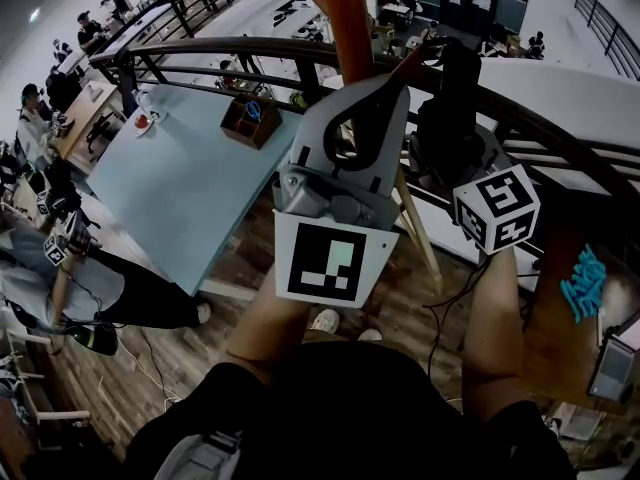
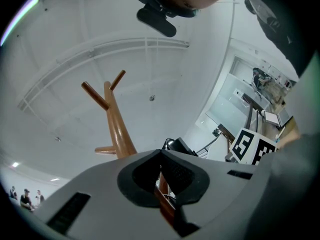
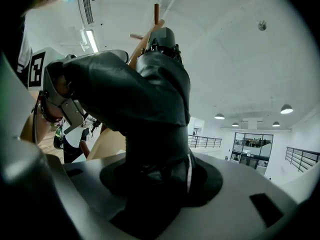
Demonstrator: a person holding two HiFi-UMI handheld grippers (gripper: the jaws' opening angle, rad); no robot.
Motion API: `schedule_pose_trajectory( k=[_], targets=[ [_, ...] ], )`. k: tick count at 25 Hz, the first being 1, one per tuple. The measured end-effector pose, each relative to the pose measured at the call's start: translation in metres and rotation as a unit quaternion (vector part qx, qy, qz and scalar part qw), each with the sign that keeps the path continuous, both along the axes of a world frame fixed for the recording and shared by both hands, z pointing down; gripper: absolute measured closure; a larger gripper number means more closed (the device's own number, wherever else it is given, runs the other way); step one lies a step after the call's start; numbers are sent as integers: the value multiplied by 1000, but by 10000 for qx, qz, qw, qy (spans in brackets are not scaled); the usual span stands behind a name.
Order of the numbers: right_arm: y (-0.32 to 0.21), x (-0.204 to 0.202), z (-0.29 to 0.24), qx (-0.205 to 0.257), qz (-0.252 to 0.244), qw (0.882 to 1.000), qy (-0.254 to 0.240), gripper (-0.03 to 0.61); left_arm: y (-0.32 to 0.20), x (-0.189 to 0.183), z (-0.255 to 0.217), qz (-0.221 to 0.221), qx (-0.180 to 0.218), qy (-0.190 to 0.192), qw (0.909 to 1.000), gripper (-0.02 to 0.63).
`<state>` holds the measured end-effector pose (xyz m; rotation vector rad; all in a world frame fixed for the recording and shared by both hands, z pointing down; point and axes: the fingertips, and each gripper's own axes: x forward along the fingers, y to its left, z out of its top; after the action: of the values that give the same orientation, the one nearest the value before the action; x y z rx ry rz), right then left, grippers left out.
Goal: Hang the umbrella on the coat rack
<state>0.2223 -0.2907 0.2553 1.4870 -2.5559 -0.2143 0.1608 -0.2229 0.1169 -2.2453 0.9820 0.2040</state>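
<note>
Both grippers are engaged: my right gripper (image 3: 160, 181) clamps the folded umbrella (image 3: 155, 99) beside the coat rack (image 1: 345, 8), my left gripper (image 2: 161, 176) pinches its strap (image 2: 164, 204), which I should hold taut and loop over a peg (image 2: 95, 95).

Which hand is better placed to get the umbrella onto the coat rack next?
Probably left: the left gripper pinches the brown strap, with the coat rack just ahead of it. The right gripper only clamps the umbrella body.
</note>
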Motion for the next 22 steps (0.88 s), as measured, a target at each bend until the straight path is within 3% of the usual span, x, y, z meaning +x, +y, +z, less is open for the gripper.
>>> schedule_pose_trajectory(
  k=[22],
  targets=[
    [-27, 15, 26, -524, 14, 9986, -49, 354, -8, 1, -1, -48, 77, 101, 9999, 603]
  ],
)
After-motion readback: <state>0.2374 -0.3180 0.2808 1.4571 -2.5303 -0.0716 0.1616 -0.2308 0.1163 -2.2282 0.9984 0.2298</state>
